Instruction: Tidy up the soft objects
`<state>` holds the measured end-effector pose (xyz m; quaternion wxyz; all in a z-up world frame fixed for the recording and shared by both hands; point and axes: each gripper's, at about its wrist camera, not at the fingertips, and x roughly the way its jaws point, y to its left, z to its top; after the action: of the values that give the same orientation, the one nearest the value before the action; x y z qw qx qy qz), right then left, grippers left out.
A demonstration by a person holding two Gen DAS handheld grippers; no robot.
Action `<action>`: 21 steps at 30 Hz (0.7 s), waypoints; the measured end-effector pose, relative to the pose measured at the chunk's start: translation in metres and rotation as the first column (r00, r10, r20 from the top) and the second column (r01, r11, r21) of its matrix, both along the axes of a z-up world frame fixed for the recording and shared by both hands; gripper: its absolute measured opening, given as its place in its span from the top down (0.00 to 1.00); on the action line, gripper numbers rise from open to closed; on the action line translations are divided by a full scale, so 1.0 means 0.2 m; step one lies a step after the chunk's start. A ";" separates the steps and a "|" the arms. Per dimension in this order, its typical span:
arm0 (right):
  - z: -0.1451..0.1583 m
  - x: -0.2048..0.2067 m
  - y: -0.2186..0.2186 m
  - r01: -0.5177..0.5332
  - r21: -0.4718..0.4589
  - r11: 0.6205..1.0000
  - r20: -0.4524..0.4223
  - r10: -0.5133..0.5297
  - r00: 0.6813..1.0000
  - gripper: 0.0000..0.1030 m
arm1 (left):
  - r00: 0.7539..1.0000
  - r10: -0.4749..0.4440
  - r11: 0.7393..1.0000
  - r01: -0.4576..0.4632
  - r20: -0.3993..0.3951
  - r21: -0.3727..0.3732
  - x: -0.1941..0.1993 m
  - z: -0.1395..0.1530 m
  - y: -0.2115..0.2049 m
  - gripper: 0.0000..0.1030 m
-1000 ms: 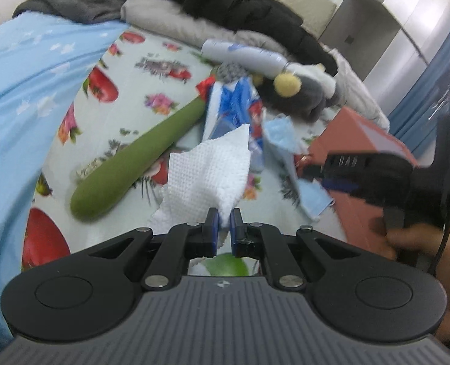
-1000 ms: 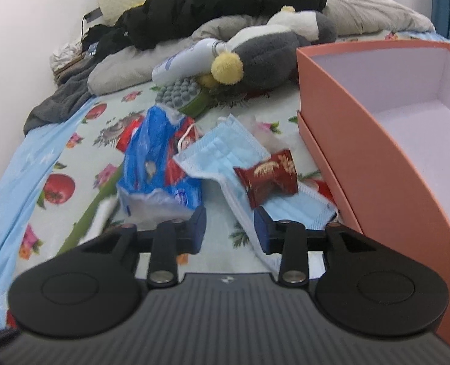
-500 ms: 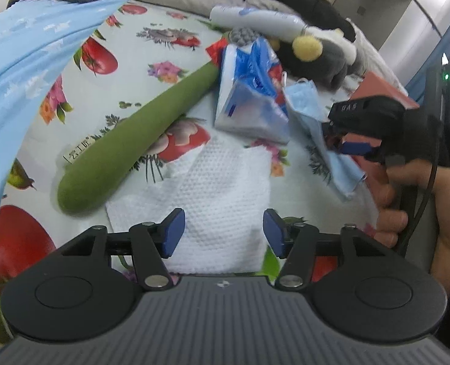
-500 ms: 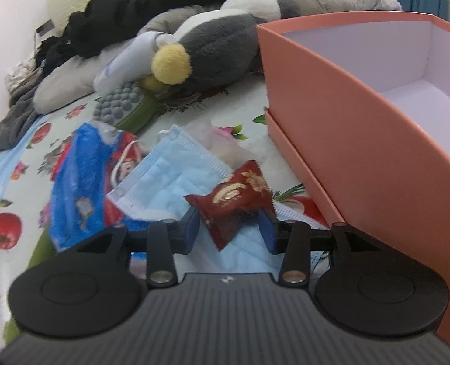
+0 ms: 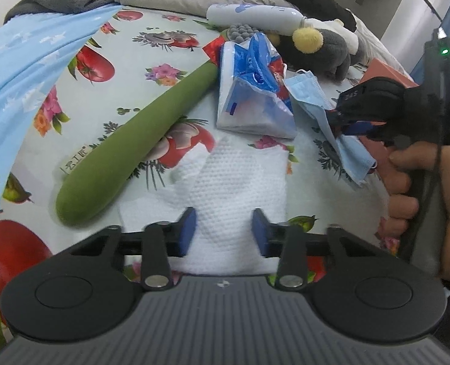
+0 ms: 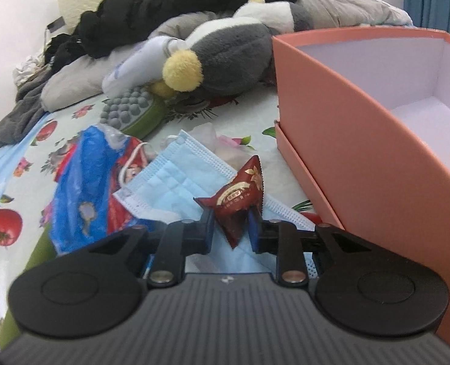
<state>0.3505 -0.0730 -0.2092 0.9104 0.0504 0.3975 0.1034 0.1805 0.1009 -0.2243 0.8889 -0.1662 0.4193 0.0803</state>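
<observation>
A white paper towel (image 5: 234, 176) lies flat on the flowered bedsheet. My left gripper (image 5: 223, 231) hovers over its near edge; the jaws are closing with the towel under the gap, and the pads do not press on it. In the right wrist view my right gripper (image 6: 231, 231) is closing on a red snack packet (image 6: 240, 200), whose lower end is pinched between both pads. The packet sits on a blue face mask (image 6: 176, 179). In the left wrist view the right gripper (image 5: 343, 121), held by a hand (image 5: 407, 182), is over the mask (image 5: 316, 97).
An open orange box (image 6: 346, 121) stands right of the packet. A green massage stick (image 5: 140, 133), a blue tissue pack (image 5: 252, 91), a grey plush toy (image 6: 234, 57) and a white bottle (image 5: 255, 15) lie on the bed. Dark clothes are piled behind.
The left gripper let go of the paper towel, which now lies flat, then sank and began narrowing again. The right gripper moved up to the red packet and closed around it.
</observation>
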 end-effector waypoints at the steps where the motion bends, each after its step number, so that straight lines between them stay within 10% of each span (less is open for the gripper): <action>1: 0.02 -0.02 0.00 -0.011 -0.001 1.000 0.007 0.011 1.000 0.75 | 1.000 0.002 1.000 -0.002 -0.001 0.005 -0.01 0.00 0.00 0.84; 21: 0.10 -0.69 -0.14 -0.329 -0.149 0.932 -0.044 0.327 0.944 0.74 | 0.999 0.014 0.998 -0.012 0.040 -0.057 -0.26 0.08 -0.06 0.98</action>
<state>0.2124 -0.1003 -0.1896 0.8777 -0.0864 0.4157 0.2223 0.1286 0.0899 -0.2075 0.8915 -0.1956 0.4025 0.0710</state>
